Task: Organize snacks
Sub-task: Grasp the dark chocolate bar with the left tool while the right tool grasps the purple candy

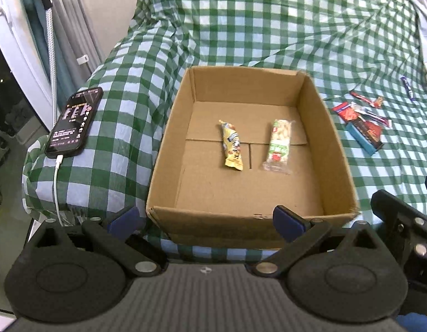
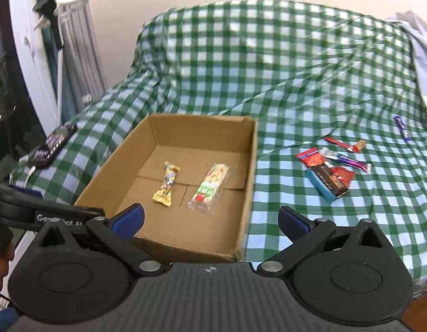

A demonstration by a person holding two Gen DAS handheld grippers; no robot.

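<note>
An open cardboard box (image 1: 335,144) (image 2: 114,163) sits on a green checked cloth. Inside lie a yellow snack bar (image 1: 231,146) (image 2: 167,184) and a clear green-labelled snack bar (image 1: 279,145) (image 2: 210,187). To the right of the box is a pile of wrapped snacks (image 1: 361,119) (image 2: 330,170), with a blue-sided bar (image 1: 365,135) (image 2: 325,185) nearest. A purple bar (image 1: 407,87) (image 2: 402,127) lies apart, far right. My left gripper (image 1: 206,218) is open and empty before the box's near wall. My right gripper (image 2: 210,220) is open and empty at the box's near right corner.
A phone (image 1: 74,123) (image 2: 51,146) on a white charging cable (image 1: 57,182) lies on the cloth left of the box. A window frame and curtain (image 1: 47,36) stand at far left. The cloth rises into a hump (image 1: 268,13) behind the box.
</note>
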